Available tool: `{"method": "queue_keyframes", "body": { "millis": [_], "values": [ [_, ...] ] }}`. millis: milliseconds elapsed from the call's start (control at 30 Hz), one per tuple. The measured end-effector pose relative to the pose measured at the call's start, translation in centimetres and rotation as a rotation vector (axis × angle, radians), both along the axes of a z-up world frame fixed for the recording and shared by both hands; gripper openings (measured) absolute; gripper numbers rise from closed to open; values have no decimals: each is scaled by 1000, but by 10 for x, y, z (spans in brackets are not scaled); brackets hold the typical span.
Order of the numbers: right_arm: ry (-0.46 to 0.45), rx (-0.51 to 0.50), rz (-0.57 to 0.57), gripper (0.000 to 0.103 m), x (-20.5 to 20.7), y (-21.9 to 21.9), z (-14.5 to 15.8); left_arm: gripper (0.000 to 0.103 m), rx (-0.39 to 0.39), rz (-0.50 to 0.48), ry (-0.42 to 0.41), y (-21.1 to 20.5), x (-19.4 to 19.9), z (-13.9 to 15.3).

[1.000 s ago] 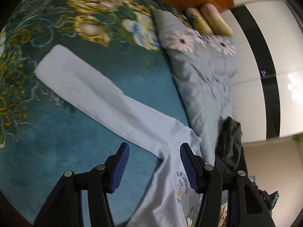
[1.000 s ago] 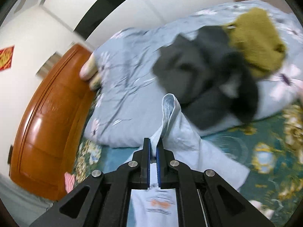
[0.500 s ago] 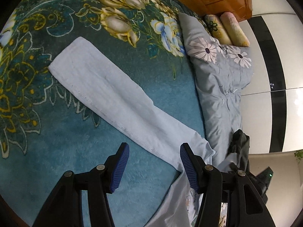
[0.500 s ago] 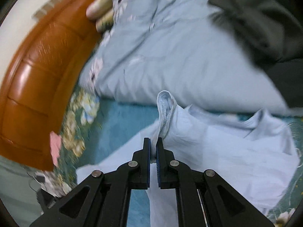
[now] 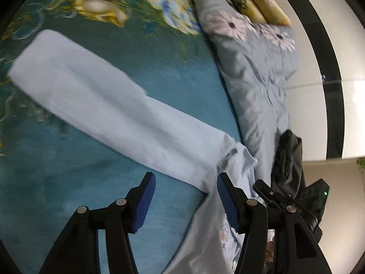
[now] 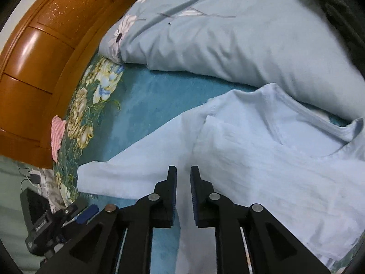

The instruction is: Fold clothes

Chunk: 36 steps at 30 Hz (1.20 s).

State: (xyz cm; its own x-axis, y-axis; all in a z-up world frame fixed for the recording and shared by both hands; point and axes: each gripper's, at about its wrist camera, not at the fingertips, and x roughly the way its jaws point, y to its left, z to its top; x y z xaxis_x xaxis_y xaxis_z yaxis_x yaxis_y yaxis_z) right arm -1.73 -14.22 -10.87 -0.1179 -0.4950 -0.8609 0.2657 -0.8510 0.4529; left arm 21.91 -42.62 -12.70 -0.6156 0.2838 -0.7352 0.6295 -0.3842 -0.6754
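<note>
Teal bedspread [image 6: 146, 105], shirt [image 6: 262, 155] under right hand-held gripper [image 6: 183, 175]

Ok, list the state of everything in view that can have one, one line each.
light blue shirt: lying on the teal blanket, one sleeve stretched out flat, body rumpled.
left gripper: open wide, holding nothing.
right gripper: jaws slightly apart, nothing clamped between them.
grey-blue duvet: bunched up beside the shirt.
dark garment: crumpled in a heap on the duvet.

The pale blue shirt [image 6: 262, 159] runs past the lower edge, its hem unseen
</note>
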Motion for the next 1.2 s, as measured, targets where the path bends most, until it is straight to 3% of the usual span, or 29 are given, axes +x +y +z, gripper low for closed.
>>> {"method": "queue_keyframes", "body": {
  "millis": [133, 267, 433, 533, 633, 900, 933, 1000, 1200],
  "values": [
    [20, -18, -42, 28, 6, 40, 9, 60, -8, -83, 18, 23, -39, 0],
    [28, 24, -223, 28, 15, 131, 12, 60, -27, -183, 36, 48, -86, -1],
    [-21, 95, -520, 28, 29, 252, 4, 60, -118, -305, -10, 75, -138, -7],
    [-75, 61, -637, 28, 33, 295, -8, 58, -134, -335, -46, 83, -153, -17],
    [-116, 28, -677, 28, 30, 307, -21, 58, -143, -347, -71, 90, -161, -25],
    [-186, -27, -653, 28, 8, 293, -61, 58, -161, -360, -117, 101, -167, -38],
    [-187, -47, -652, 22, 7, 292, -63, 58, -159, -358, -119, 101, -166, -40],
    [-166, -59, -639, 4, 5, 289, -60, 58, -161, -360, -124, 102, -166, -42],
    [-39, 7, -595, 3, -17, 291, -30, 58, -174, -361, -138, 103, -167, -46]
  ]
}}
